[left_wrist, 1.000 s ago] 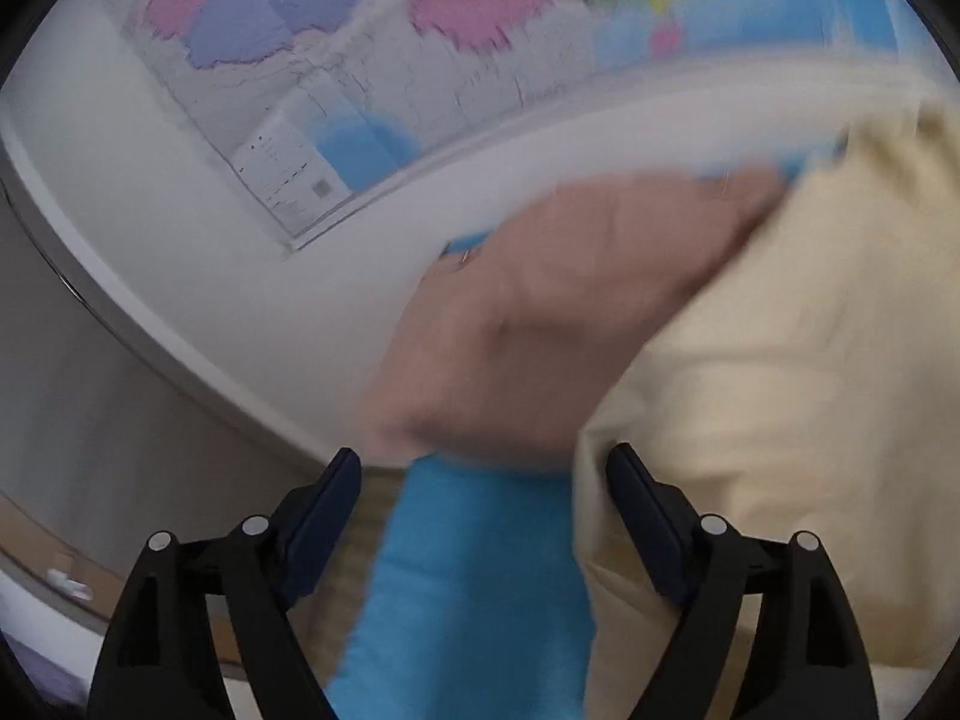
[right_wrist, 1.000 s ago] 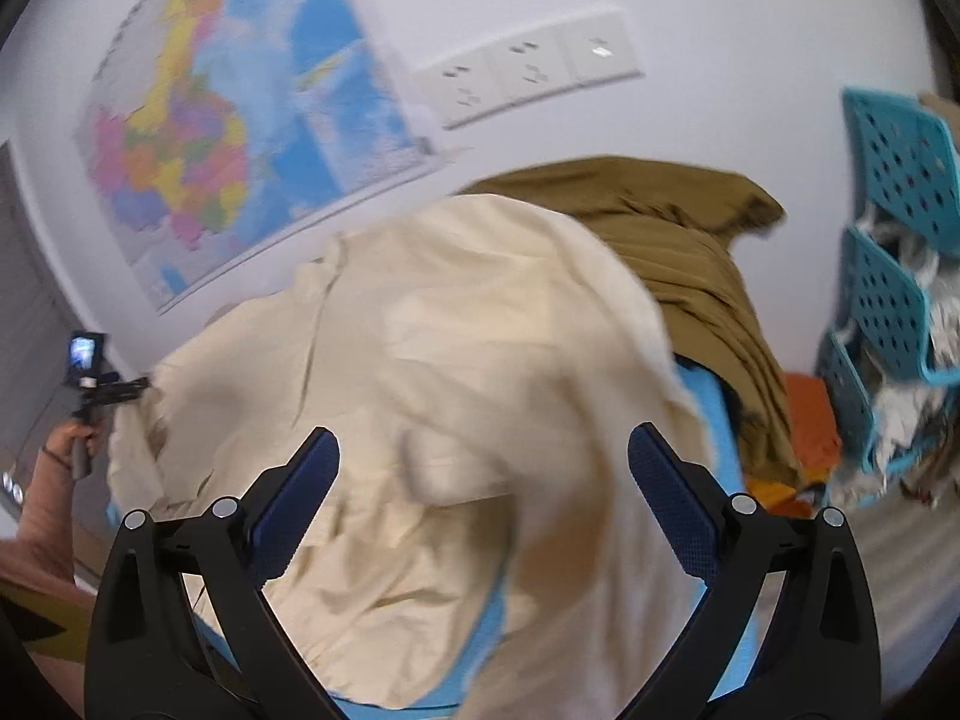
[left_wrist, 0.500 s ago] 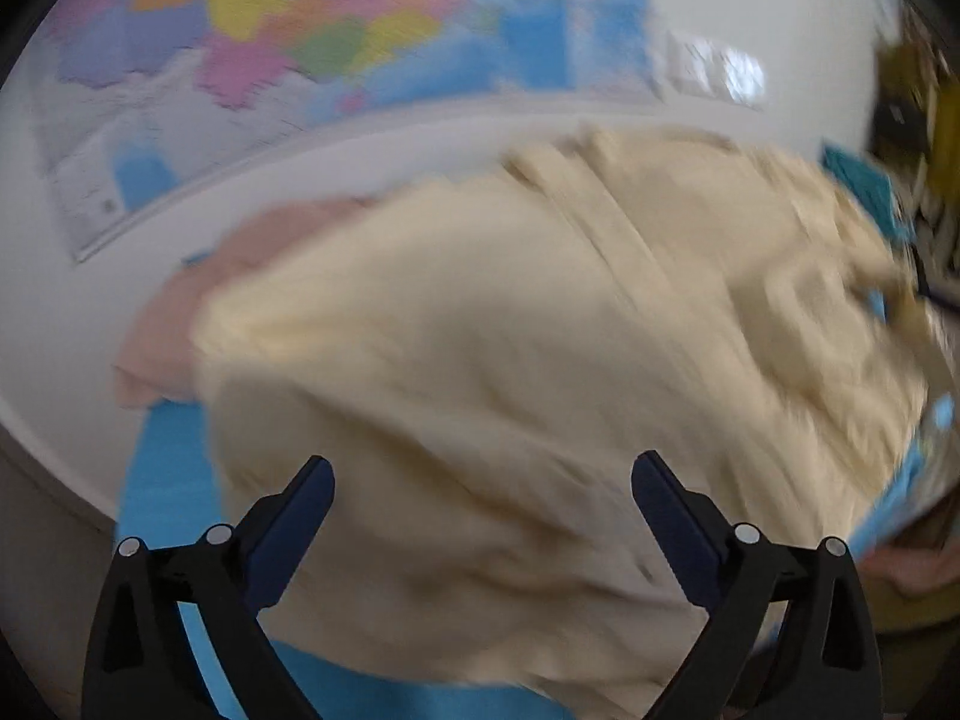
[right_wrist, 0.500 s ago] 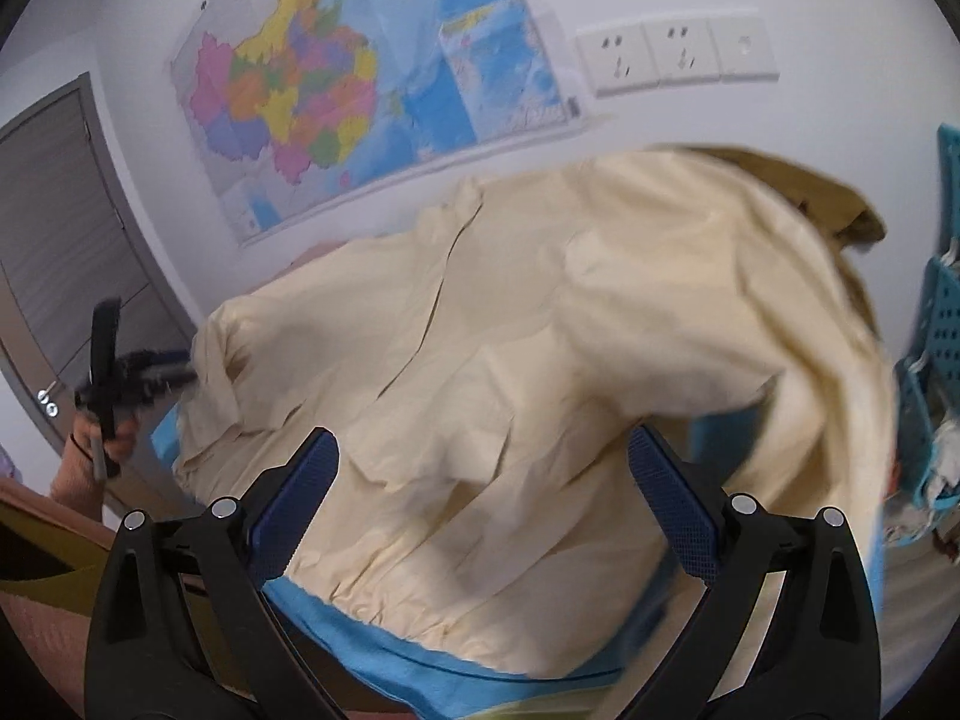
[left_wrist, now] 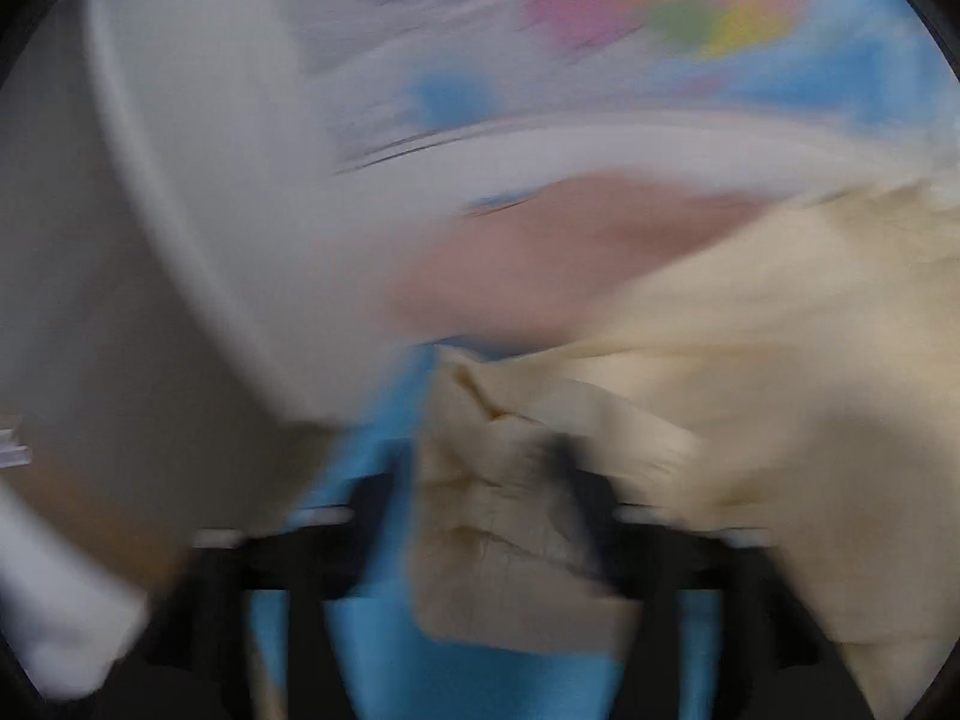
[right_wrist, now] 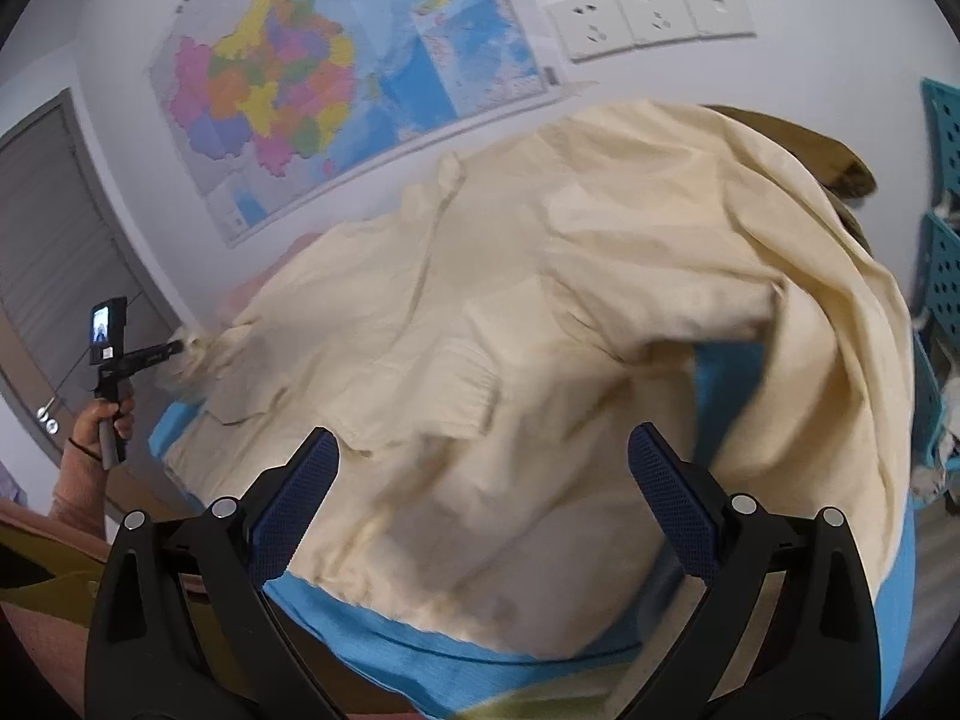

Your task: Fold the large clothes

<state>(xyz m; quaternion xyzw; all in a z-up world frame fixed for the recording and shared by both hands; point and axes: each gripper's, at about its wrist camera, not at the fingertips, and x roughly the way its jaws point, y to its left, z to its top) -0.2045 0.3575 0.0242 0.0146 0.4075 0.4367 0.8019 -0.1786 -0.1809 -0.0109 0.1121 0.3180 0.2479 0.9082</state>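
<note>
A large cream jacket point(right_wrist: 540, 324) lies spread and rumpled over a blue-covered table point(right_wrist: 420, 648). My right gripper point(right_wrist: 480, 516) hangs open and empty above its near hem. In the right wrist view my left gripper point(right_wrist: 180, 351) is at the far left, pinching the end of a sleeve. The left wrist view is blurred: the cream sleeve cuff point(left_wrist: 504, 480) sits between the dark fingers of my left gripper point(left_wrist: 480, 498), and the rest of the jacket point(left_wrist: 780, 360) runs off to the right.
A pink garment point(left_wrist: 570, 252) lies behind the jacket by the wall. An olive-brown garment point(right_wrist: 834, 162) is piled at the back right. Teal perforated baskets point(right_wrist: 942, 264) stand at the right. A map point(right_wrist: 336, 78) and wall sockets point(right_wrist: 654, 18) hang on the wall.
My left gripper has swung left and closed on the sleeve cuff, pulling it outward. The jacket has spread flatter on the table. My right gripper stays open above the hem.
</note>
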